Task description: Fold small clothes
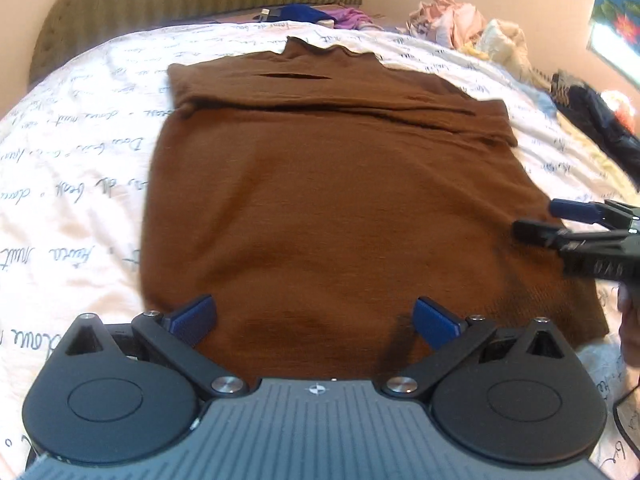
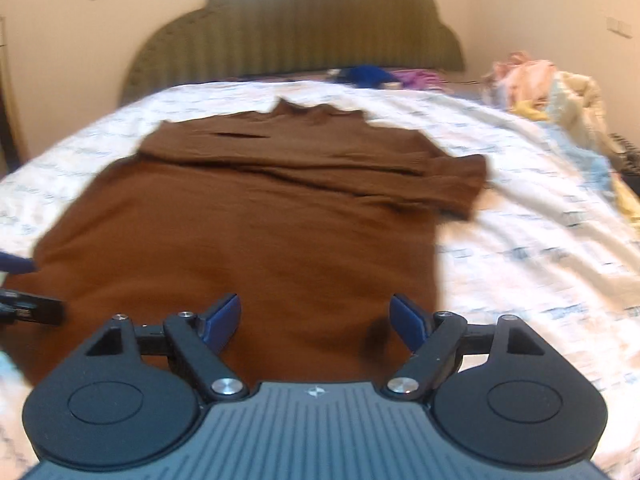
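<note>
A brown knit sweater (image 1: 320, 200) lies flat on the white bedsheet (image 1: 72, 168), collar at the far end, sleeves folded across the chest. It also shows in the right wrist view (image 2: 260, 232). My left gripper (image 1: 316, 316) is open and empty, just above the sweater's near hem towards its left side. My right gripper (image 2: 316, 316) is open and empty above the near hem towards the right side. The right gripper shows from the side in the left wrist view (image 1: 536, 220), over the sweater's right edge. The left gripper's fingers (image 2: 24, 300) show at the left edge of the right wrist view.
A green padded headboard (image 2: 296, 32) stands at the far end. A pile of pale clothes (image 1: 468, 28) lies at the far right of the bed, with dark garments (image 1: 592, 120) beside it. Blue and purple items (image 2: 372, 74) lie by the headboard.
</note>
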`<state>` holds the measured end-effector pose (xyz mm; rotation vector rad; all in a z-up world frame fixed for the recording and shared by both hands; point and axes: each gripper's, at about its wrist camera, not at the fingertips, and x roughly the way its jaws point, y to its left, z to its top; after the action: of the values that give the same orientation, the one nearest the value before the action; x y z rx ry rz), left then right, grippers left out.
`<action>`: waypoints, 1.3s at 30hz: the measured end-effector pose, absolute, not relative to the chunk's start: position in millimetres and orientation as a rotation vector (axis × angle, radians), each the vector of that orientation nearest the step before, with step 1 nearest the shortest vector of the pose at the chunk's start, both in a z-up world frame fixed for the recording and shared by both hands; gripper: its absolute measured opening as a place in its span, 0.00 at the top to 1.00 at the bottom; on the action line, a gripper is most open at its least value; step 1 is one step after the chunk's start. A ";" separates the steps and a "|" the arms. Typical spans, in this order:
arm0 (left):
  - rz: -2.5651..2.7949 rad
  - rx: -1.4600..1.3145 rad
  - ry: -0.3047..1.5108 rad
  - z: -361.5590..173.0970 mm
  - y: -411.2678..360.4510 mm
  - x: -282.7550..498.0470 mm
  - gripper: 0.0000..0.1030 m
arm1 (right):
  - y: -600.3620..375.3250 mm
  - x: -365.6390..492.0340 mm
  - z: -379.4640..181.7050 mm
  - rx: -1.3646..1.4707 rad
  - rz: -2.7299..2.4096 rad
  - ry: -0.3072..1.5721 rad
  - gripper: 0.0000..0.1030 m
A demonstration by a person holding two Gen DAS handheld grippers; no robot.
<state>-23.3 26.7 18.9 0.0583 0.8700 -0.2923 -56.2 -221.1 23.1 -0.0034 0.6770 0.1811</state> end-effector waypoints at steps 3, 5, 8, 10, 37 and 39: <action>-0.264 0.099 0.896 7.7 13.0 -24.4 0.00 | -198.3 -58.2 13.8 -0.042 0.169 0.722 0.20; -0.242 0.115 0.880 4.6 8.9 -31.3 0.00 | -191.7 -59.9 5.3 -0.032 0.147 0.759 0.19; -0.221 0.110 0.876 2.6 9.6 -39.5 0.00 | -189.1 -70.0 4.1 -0.021 0.105 0.757 0.16; -0.209 0.110 0.879 2.3 10.6 -43.8 0.00 | -189.4 -74.0 3.8 -0.002 0.089 0.764 0.16; -0.206 -0.021 0.901 25.8 29.4 -79.7 0.00 | -194.4 -109.1 -1.9 0.011 0.073 0.742 0.09; -0.193 -0.043 0.901 27.1 26.8 -71.6 0.00 | -195.9 -109.8 -2.7 0.015 0.079 0.737 0.09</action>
<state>-71.6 26.8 27.1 -0.0429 0.9009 -0.1932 -109.8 -195.9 -2.7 0.0148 0.7368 0.0786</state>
